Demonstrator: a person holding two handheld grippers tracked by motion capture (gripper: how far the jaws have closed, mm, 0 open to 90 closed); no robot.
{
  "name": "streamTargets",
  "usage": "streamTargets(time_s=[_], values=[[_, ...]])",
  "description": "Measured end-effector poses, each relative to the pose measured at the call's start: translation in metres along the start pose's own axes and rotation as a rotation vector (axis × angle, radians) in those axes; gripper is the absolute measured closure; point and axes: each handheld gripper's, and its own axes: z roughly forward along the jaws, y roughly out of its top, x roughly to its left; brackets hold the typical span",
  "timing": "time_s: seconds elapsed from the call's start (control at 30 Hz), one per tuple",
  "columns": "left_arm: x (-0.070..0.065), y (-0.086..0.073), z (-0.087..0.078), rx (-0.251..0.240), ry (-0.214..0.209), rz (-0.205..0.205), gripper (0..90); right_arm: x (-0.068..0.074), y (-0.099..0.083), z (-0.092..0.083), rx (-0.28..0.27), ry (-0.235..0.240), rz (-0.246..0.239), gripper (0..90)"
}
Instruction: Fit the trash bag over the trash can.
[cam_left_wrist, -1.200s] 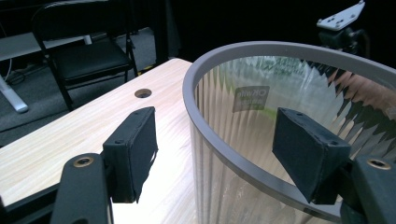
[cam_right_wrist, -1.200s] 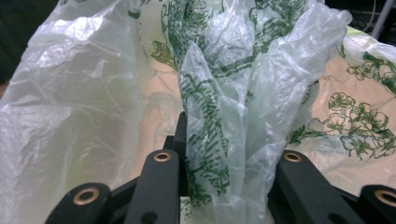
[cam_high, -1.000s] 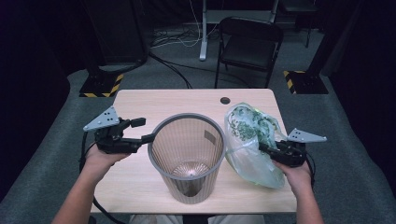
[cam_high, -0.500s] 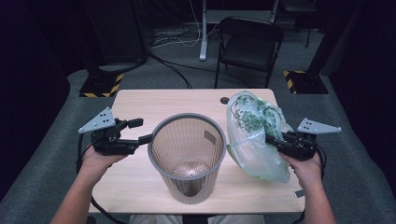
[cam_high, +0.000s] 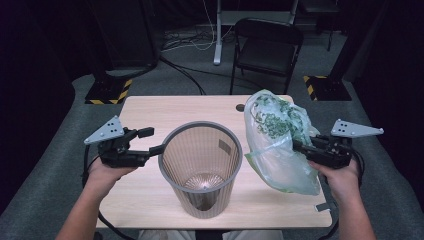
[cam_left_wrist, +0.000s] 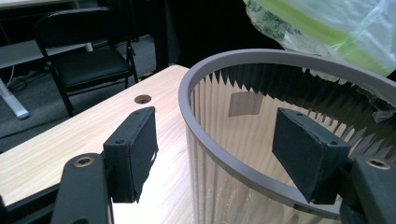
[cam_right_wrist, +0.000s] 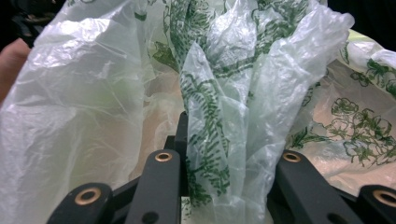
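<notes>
- High view, far left: the person's left hand (cam_high: 107, 172) holds the left gripper (cam_high: 156, 149) at the near-left part of the wooden table (cam_high: 165, 112), pointed at the bin.
- Left gripper view: its jaws stand wide apart, one pad (cam_left_wrist: 135, 149) outside the rim and the other inside, neither pressing on it, so nothing is gripped.
- Centre: the grey ribbed waste bin (cam_high: 201, 170) stands upright on the table, mouth open.
- Right of the bin: a translucent plastic bag (cam_high: 280, 145) with green leaf print hangs bunched just beside the rim, its lower end near the tabletop.
- Far right: the right hand (cam_high: 340, 177) holds the right gripper (cam_high: 299, 145); in the right gripper view its jaws are pinched together on a gathered fold of the bag (cam_right_wrist: 224, 140).
- Beyond the table stands a black folding chair (cam_high: 267, 47).
</notes>
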Motion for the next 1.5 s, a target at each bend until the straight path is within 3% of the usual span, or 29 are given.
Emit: streamTargets(time_s=[0.3,0.83,1.03,1.5], values=[[0.0,0.0,-0.007,-0.005,0.008,-0.002,30.4,0.02,0.019,0.012,-0.018,0.065,-0.049,72.1],[0.001,-0.007,-0.038,-0.028,0.047,-0.013,30.4,0.057,0.041,0.072,-0.006,0.184,-0.108,72.0],[0.002,-0.011,-0.048,-0.036,0.058,-0.011,30.5,0.068,0.05,0.087,-0.001,0.21,-0.121,72.1],[0.008,-0.02,-0.064,-0.05,0.072,-0.03,30.5,0.089,0.07,0.1,-0.023,0.232,-0.15,72.2]])
